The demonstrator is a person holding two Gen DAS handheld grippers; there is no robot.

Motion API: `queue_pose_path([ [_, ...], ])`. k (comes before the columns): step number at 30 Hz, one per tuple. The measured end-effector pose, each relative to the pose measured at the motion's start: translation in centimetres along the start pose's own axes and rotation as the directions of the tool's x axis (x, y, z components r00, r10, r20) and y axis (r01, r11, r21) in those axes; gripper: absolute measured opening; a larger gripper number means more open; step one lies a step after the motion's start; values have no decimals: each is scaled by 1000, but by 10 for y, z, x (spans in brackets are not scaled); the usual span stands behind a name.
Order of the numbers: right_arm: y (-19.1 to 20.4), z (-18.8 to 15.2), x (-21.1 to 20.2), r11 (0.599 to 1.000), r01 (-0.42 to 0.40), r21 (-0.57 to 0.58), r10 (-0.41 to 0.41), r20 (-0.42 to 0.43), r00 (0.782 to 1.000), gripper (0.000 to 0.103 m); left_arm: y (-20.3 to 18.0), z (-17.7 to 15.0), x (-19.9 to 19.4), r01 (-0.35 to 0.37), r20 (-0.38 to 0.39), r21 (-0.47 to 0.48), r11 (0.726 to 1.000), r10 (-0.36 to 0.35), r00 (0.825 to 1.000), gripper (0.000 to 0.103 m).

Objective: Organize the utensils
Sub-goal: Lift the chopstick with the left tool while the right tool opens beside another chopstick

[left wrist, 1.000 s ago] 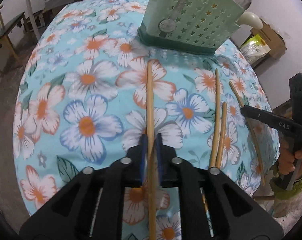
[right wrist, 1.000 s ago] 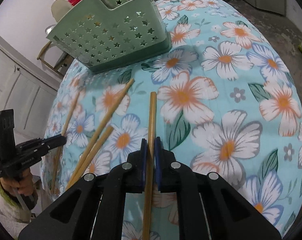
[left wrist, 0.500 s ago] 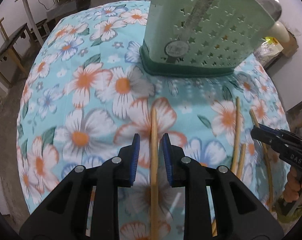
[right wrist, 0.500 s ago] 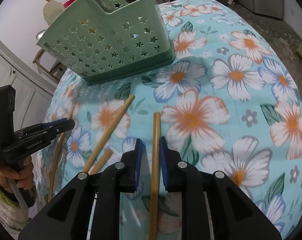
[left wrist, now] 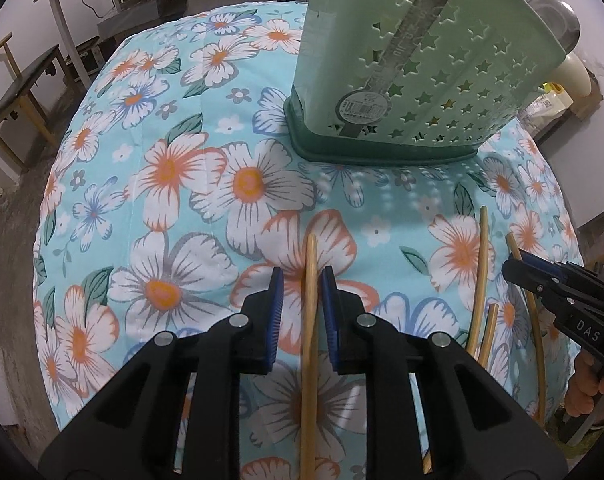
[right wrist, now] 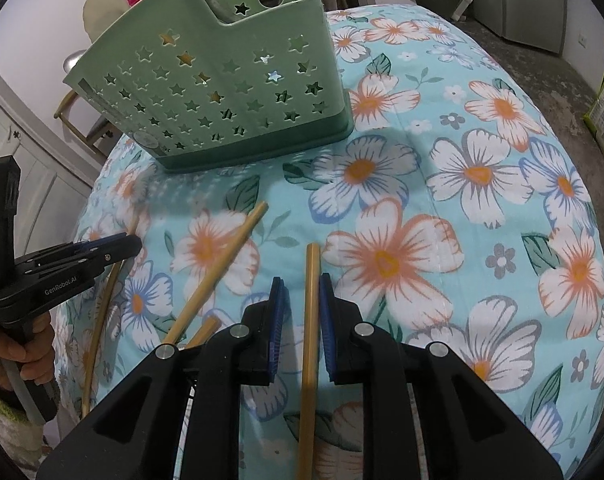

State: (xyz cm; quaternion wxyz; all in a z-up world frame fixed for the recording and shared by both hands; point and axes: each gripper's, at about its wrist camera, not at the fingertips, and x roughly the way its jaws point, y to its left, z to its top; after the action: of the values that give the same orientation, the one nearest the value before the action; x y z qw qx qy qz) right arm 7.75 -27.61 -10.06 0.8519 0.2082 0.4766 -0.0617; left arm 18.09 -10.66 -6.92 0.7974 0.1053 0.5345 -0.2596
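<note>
Left gripper (left wrist: 302, 300): jaws narrow, astride bamboo chopstick (left wrist: 310, 320) lying on floral tablecloth (left wrist: 161, 200), pads not touching it. Right gripper (right wrist: 300, 304): same over second chopstick (right wrist: 310, 320). Green utensil caddy (left wrist: 422, 80) just ahead, likely destination.

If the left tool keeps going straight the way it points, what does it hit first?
Most likely the floral tablecloth, since the left tool points steeply down astride a chopstick. The green utensil basket lies further ahead; depth is uncertain.
</note>
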Motion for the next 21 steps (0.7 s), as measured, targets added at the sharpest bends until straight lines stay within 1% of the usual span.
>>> queue_pose_path([
  [7,2,1,3,1000,2,3,-2,3,1000,17,1,3,2,4,-3,-8,1000,-4,1000,17],
  [9,1,1,2,1000,6,5,-6,8,1000,11,2,7,3,6,2,-14,1000,-6,1000,17],
  [10,0,2,2,1000,7,8,-7,9,1000,9,1,8,2,6,5,-18,1000,-6,1000,16],
  [11,-1,2,2,1000,3,13,-3,9,1000,6,2,10,2,4,10,-23,1000,-4,1000,13],
  [13,-2,2,-1,1000,-8,21,8,12,1000,6,3,13,1,8,13,-31,999,-7,1000,7],
  [14,-2,3,-3,1000,-9,21,8,16,1000,6,5,14,-1,15,16,-39,999,-15,1000,4],
  [18,-6,4,-13,999,-25,31,24,39,999,6,10,15,-13,47,43,-62,997,-44,998,4],
  [21,-8,5,-21,998,-43,41,40,56,998,6,13,18,-32,80,82,-72,994,-74,994,4],
])
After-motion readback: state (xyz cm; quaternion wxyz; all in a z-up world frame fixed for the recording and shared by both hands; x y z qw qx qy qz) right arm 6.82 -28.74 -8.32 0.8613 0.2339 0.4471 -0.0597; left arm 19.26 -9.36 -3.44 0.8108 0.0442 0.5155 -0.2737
